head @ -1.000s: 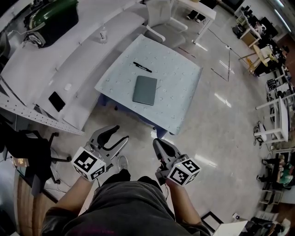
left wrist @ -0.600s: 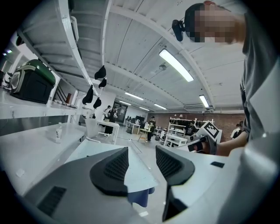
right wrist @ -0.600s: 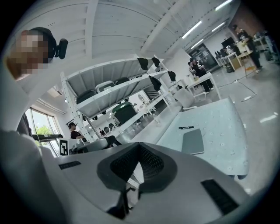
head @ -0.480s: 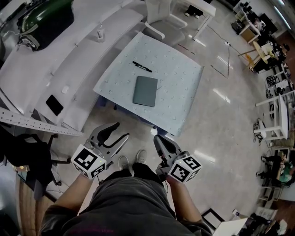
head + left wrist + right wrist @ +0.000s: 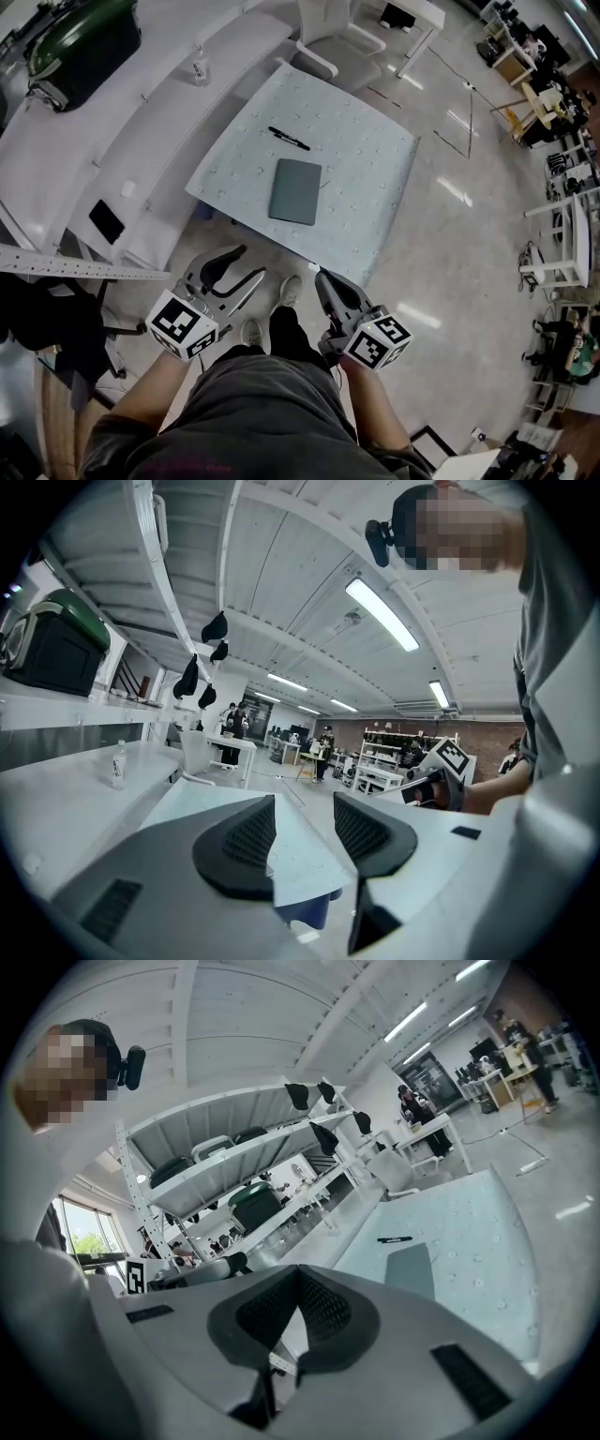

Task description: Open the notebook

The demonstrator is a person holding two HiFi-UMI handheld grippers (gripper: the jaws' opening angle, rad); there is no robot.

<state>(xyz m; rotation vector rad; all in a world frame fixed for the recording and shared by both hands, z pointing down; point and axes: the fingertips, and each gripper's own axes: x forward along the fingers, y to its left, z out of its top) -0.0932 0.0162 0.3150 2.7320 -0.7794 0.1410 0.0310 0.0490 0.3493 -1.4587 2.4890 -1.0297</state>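
A closed grey-green notebook (image 5: 295, 191) lies flat on the pale table (image 5: 375, 187), with a black pen (image 5: 289, 138) just beyond it. Both grippers are held low, short of the table's near edge and apart from the notebook. My left gripper (image 5: 239, 266) is open with nothing between its jaws; in its own view (image 5: 305, 832) only the table top (image 5: 202, 803) shows past the pads. My right gripper (image 5: 323, 279) is shut on nothing. The right gripper view (image 5: 298, 1279) shows the notebook (image 5: 411, 1271) and pen (image 5: 394, 1239) ahead on the table.
A long white bench (image 5: 56, 150) runs along the left, carrying a green-and-black case (image 5: 80, 37), a black phone (image 5: 106, 221) and a small bottle (image 5: 198, 67). A white chair (image 5: 328, 37) stands behind the table. Desks and people are far right.
The person has stepped forward, one foot now ahead, and the table sits slightly nearer in view. Both grippers keep their place and state.
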